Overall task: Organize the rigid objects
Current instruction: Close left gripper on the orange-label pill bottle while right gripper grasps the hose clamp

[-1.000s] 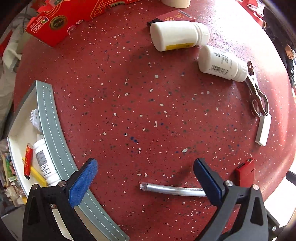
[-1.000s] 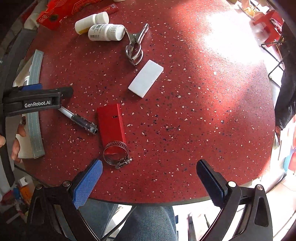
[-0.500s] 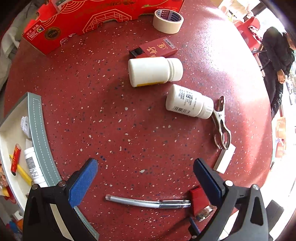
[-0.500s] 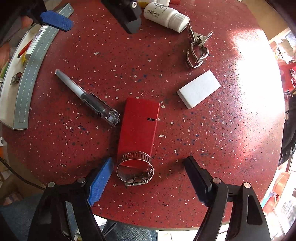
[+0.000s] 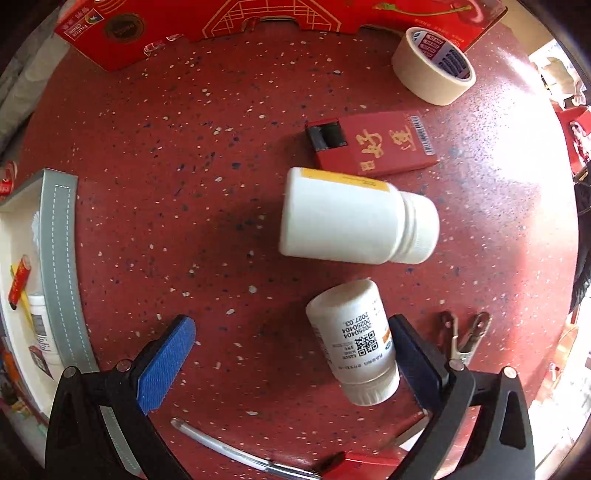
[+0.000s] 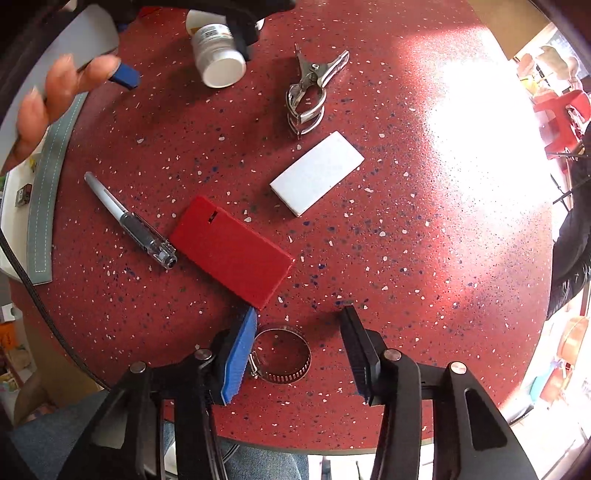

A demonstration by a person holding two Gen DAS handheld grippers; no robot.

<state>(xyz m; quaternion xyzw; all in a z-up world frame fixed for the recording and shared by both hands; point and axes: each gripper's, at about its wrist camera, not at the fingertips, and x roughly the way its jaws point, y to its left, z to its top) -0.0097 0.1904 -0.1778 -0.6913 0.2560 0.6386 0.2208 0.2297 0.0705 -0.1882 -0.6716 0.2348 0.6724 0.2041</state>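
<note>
My left gripper (image 5: 291, 354) is open over the red table; a small white pill bottle (image 5: 352, 341) lies between its fingers, against the right one. A larger white bottle (image 5: 354, 218) lies just beyond. My right gripper (image 6: 299, 343) is open and straddles a metal hose clamp (image 6: 282, 356) near the table's front edge. A red flat box (image 6: 231, 251), a pen (image 6: 129, 221), a white block (image 6: 317, 171) and a metal clip (image 6: 310, 90) lie ahead of it. The small bottle also shows in the right wrist view (image 6: 218, 53).
A grey-rimmed white tray (image 5: 59, 258) at the left holds a bottle, a red lighter and small items. A red cigarette pack (image 5: 376, 147), a masking tape roll (image 5: 432, 66) and a red carton (image 5: 221, 22) lie at the back. A person's hand (image 6: 48, 99) holds the left gripper.
My left gripper moved forward from the pen to the small bottle, which now lies between its fingers. My right gripper came down around the hose clamp and its jaws narrowed.
</note>
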